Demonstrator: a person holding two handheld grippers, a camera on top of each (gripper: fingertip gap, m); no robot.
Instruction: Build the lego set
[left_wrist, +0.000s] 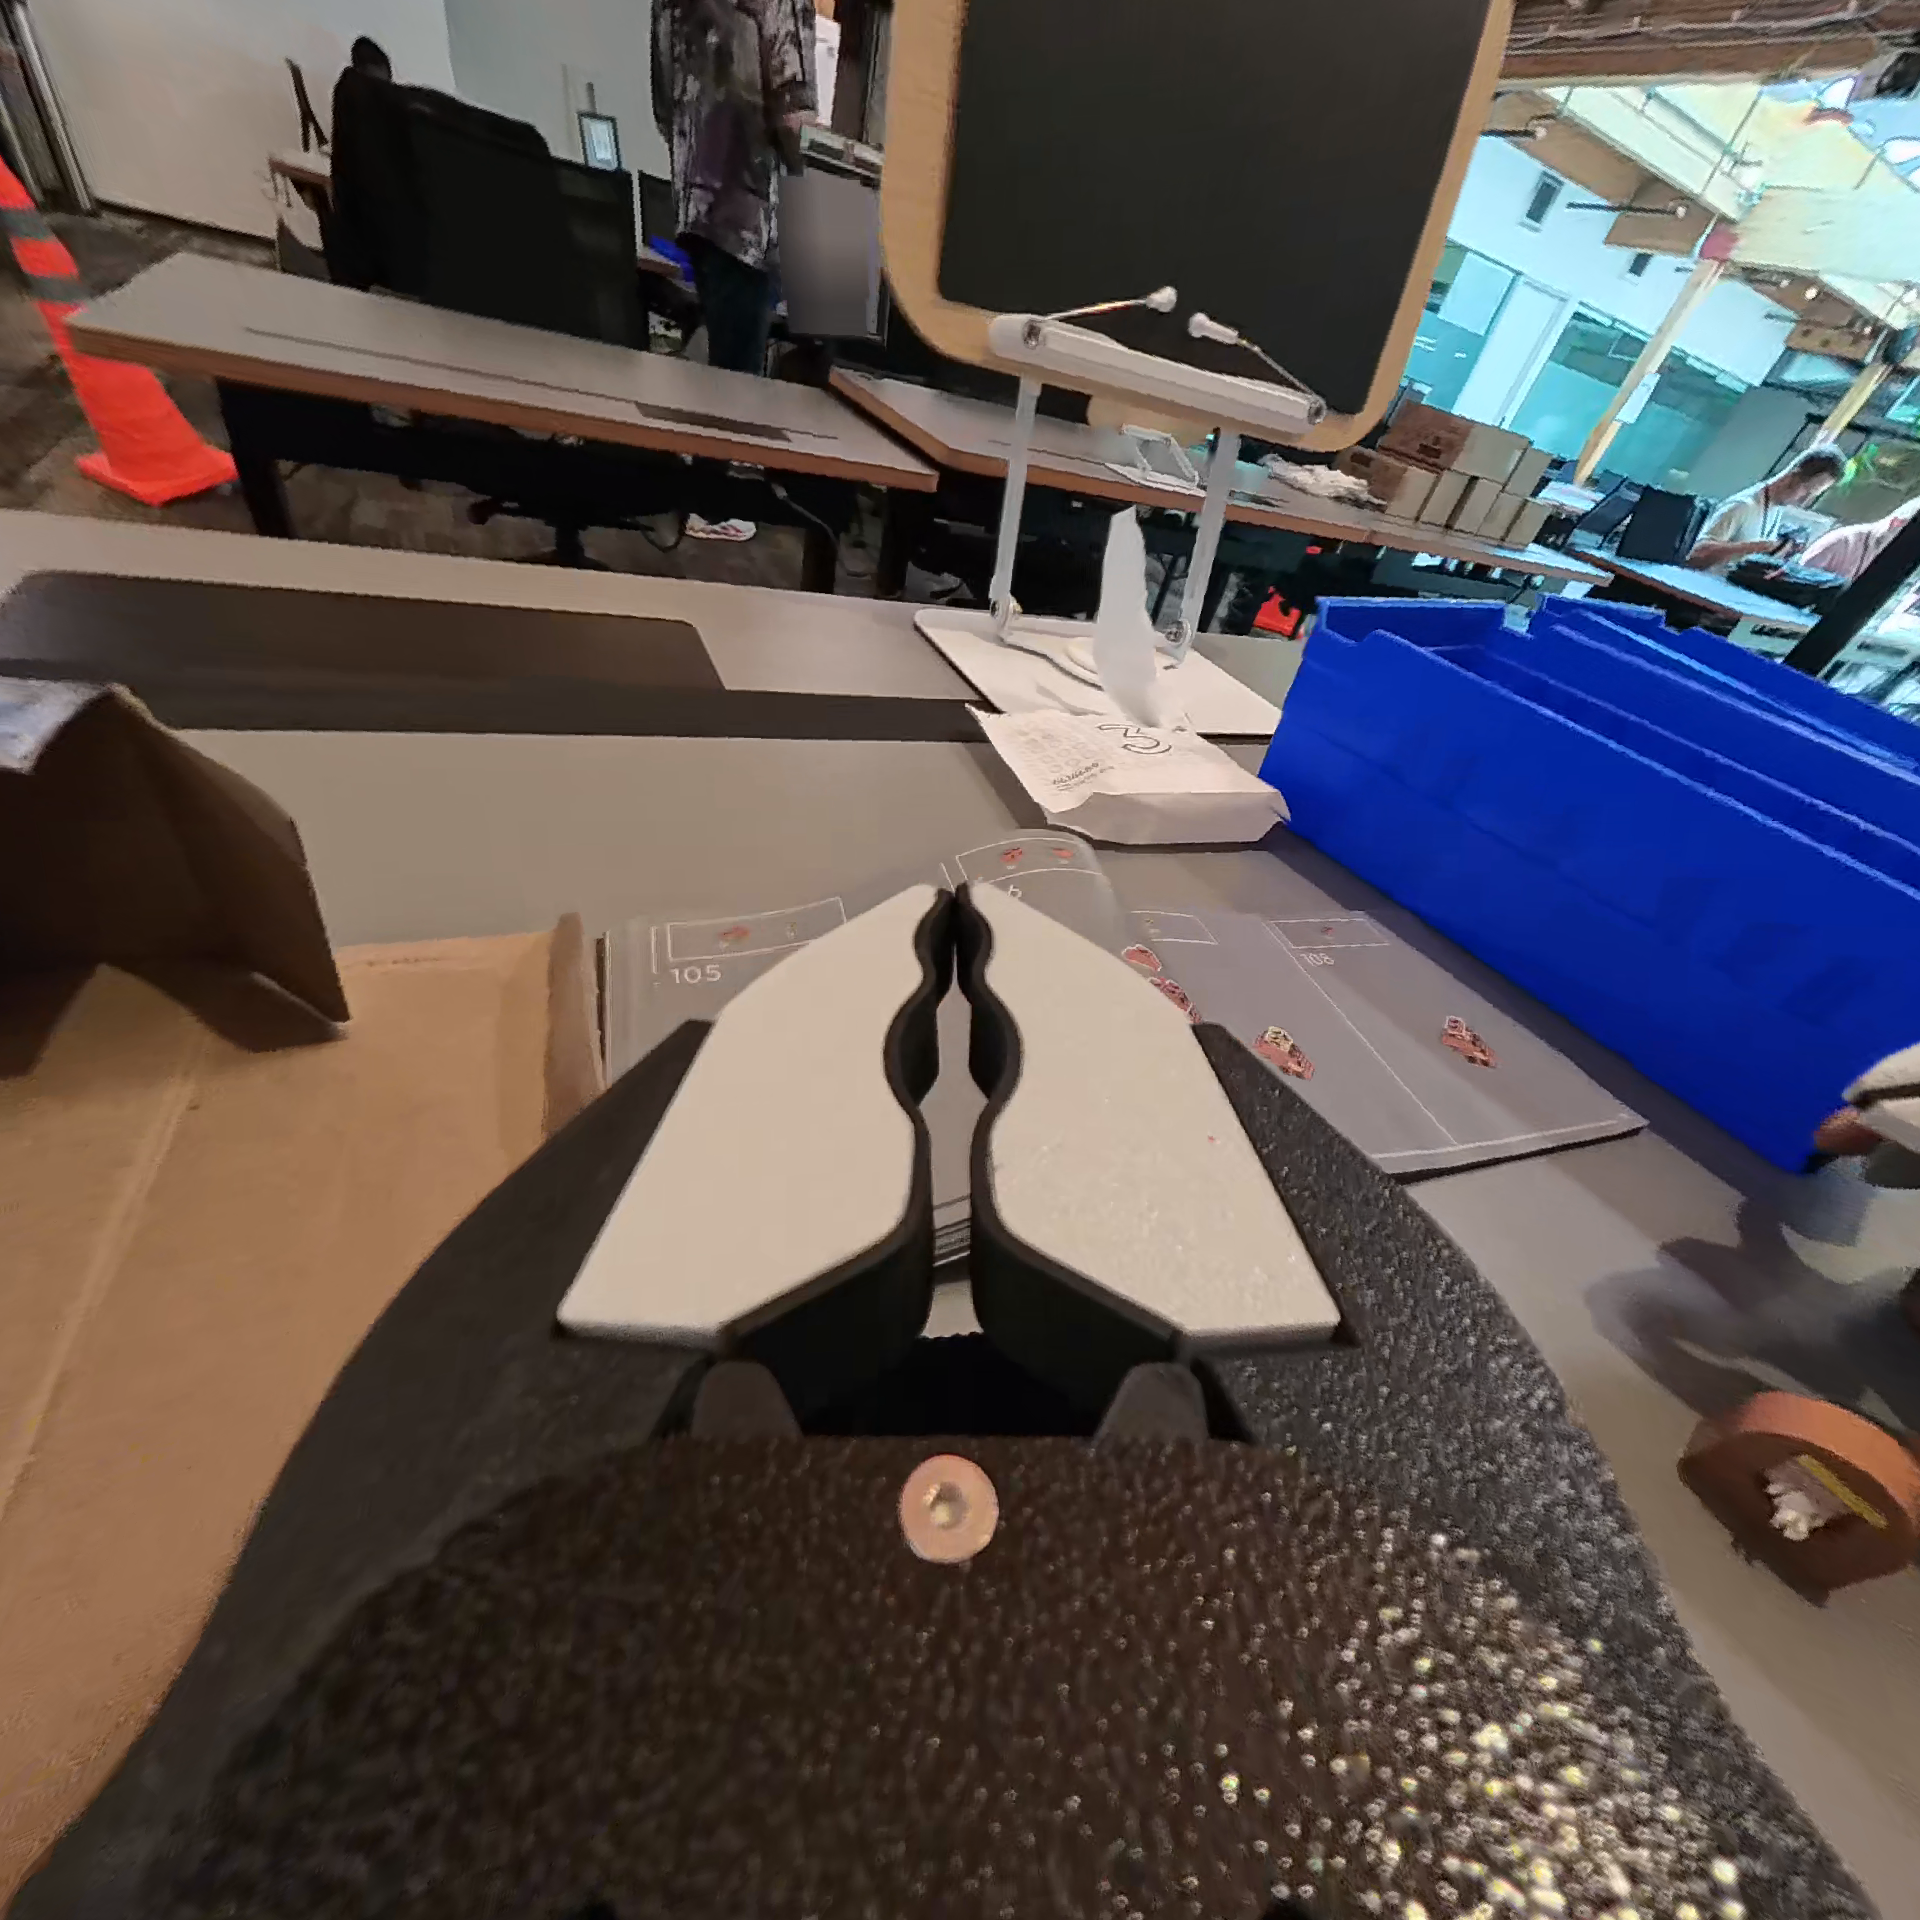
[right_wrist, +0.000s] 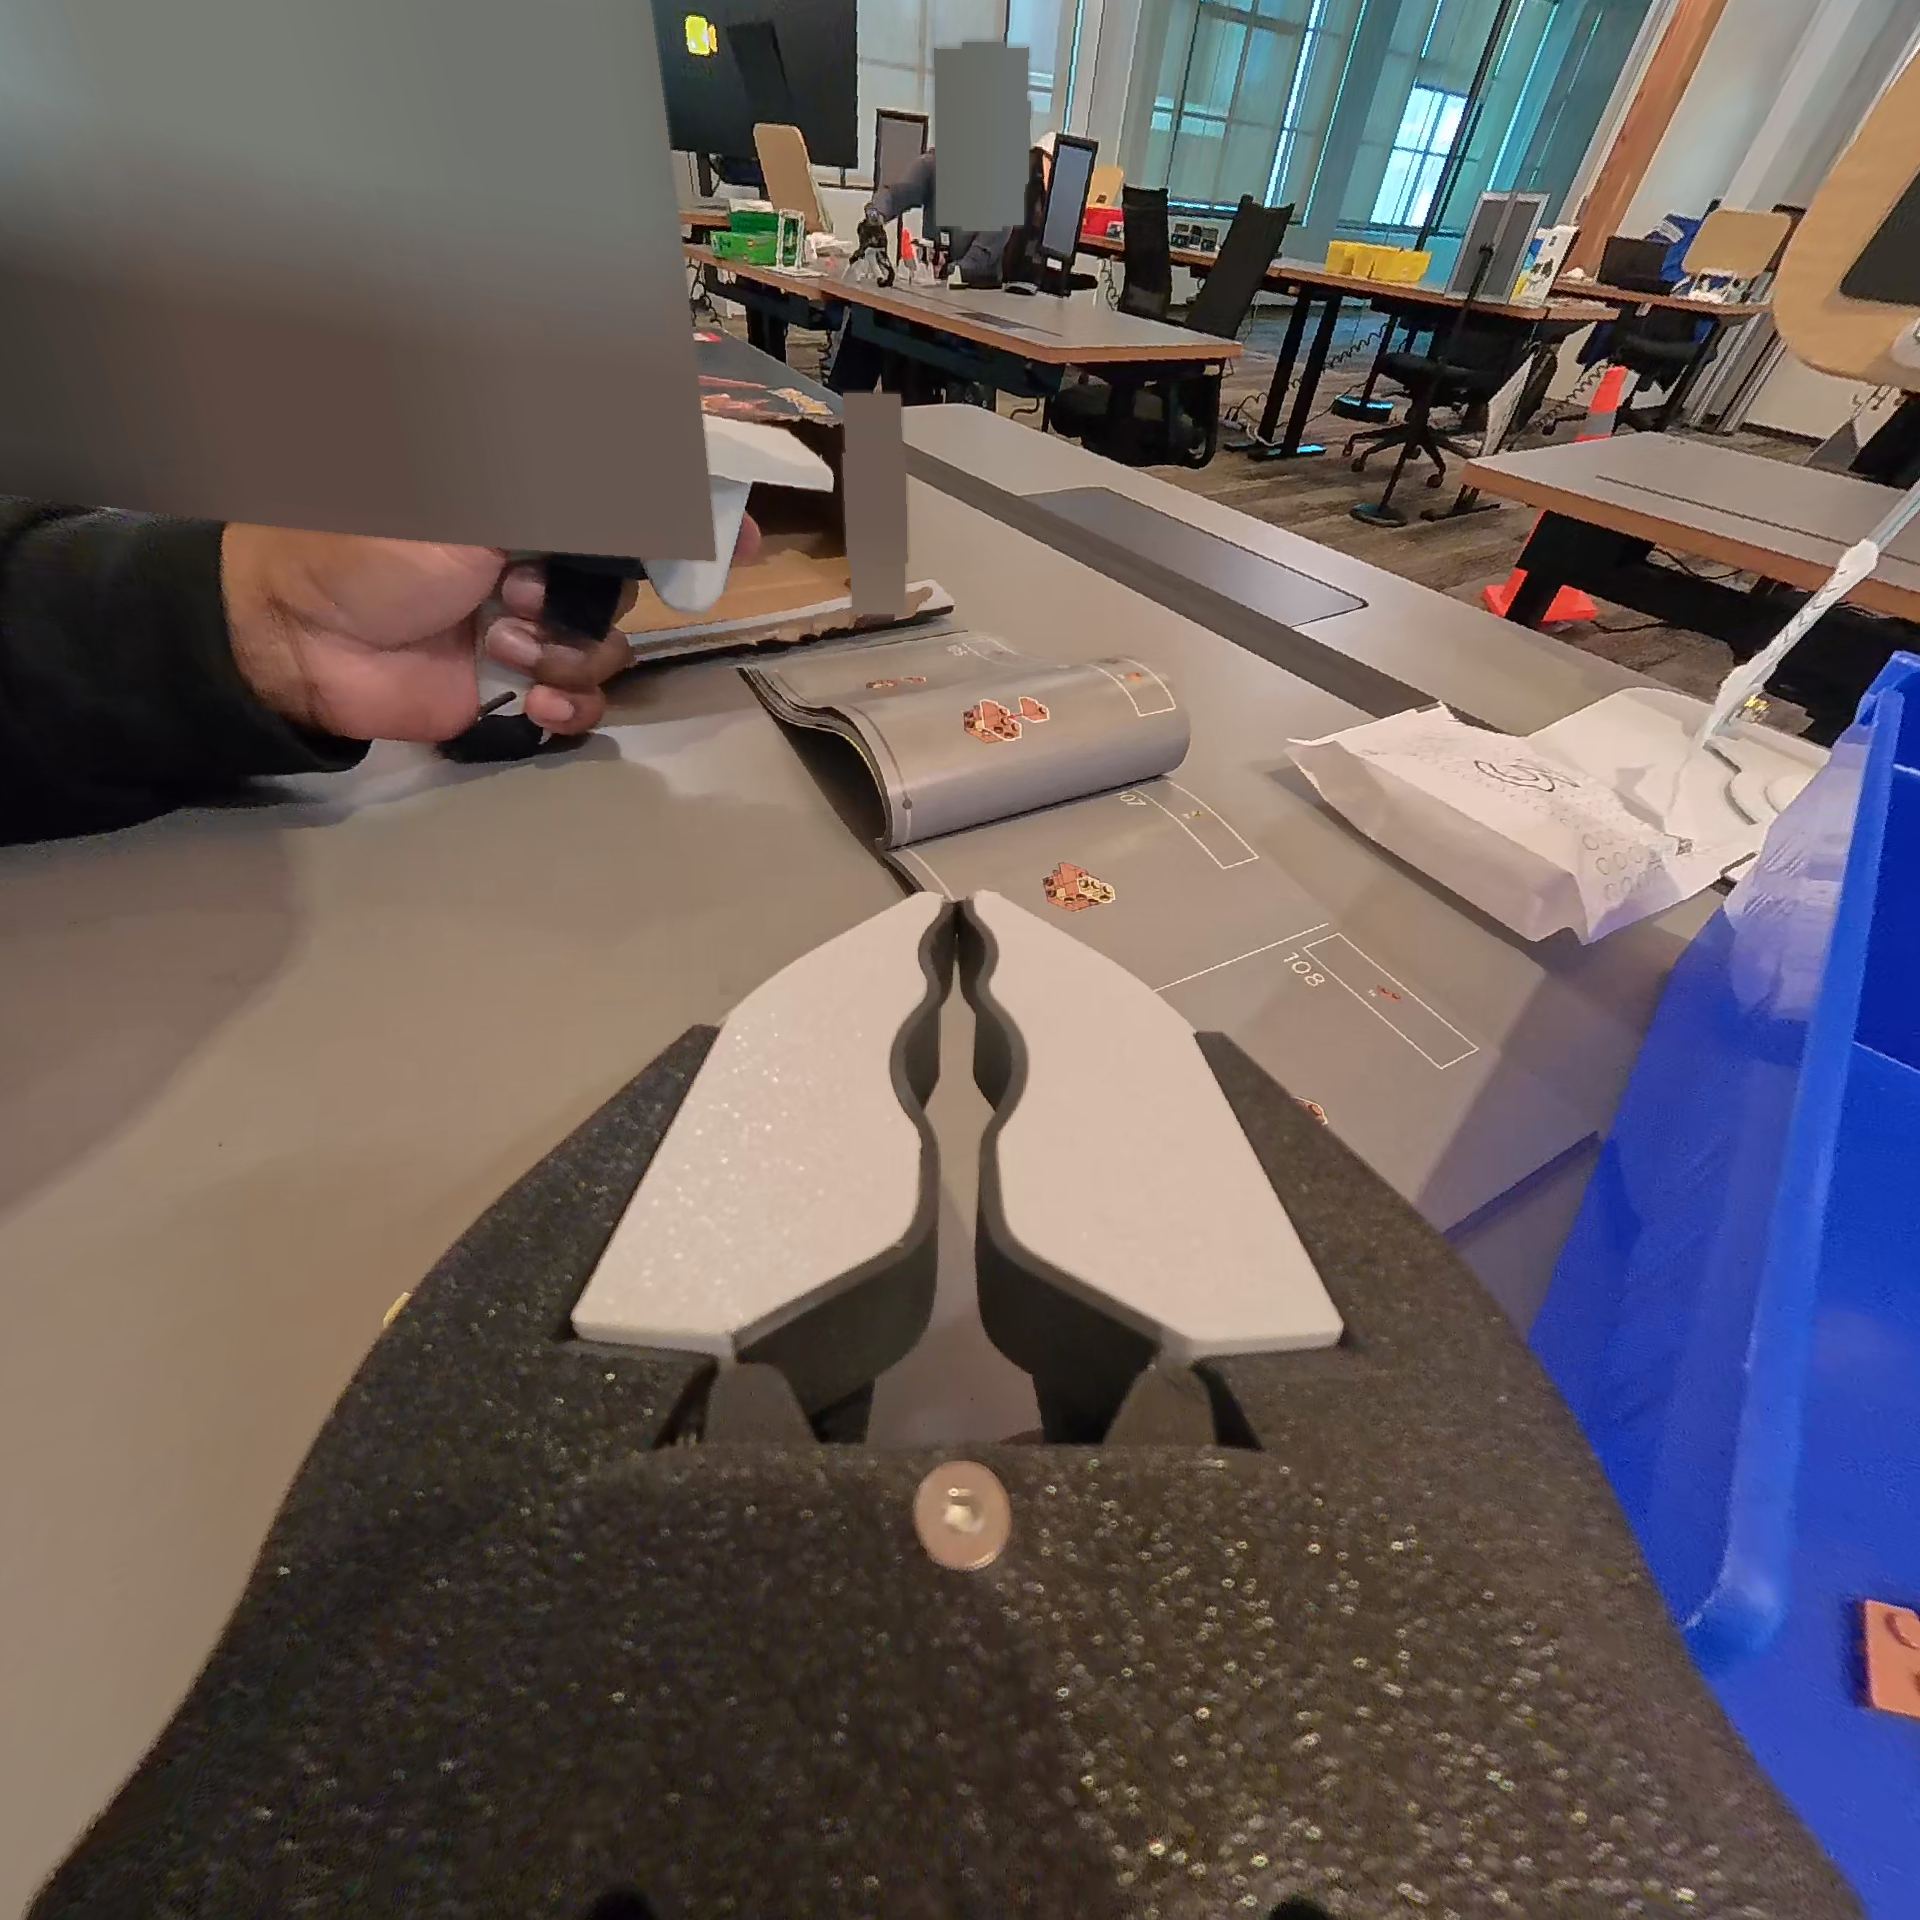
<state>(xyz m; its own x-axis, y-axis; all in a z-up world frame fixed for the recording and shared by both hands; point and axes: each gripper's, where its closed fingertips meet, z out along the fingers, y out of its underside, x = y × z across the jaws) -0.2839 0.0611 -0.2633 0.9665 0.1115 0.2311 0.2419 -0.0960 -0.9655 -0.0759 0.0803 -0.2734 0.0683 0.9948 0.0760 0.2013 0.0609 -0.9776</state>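
Hovering over the grey worktop (right_wrist: 416, 1039), you held both hand-held grippers clenched on nothing: right hand-held gripper (right_wrist: 957, 914) just beside the open instruction booklet (right_wrist: 1039, 748), left hand-held gripper (left_wrist: 954, 899) above its near pages, spine running away from you.

The open grey booklet (left_wrist: 1403, 1049), centre of both views, carries small white printed page numbers beside outlined boxes. The white paper bag (left_wrist: 1122, 769) beyond it, right of centre, bears one large handwritten digit and rows of faint print. The dark screen (right_wrist: 769, 73), upper left in the right wrist view, shows a yellow icon.
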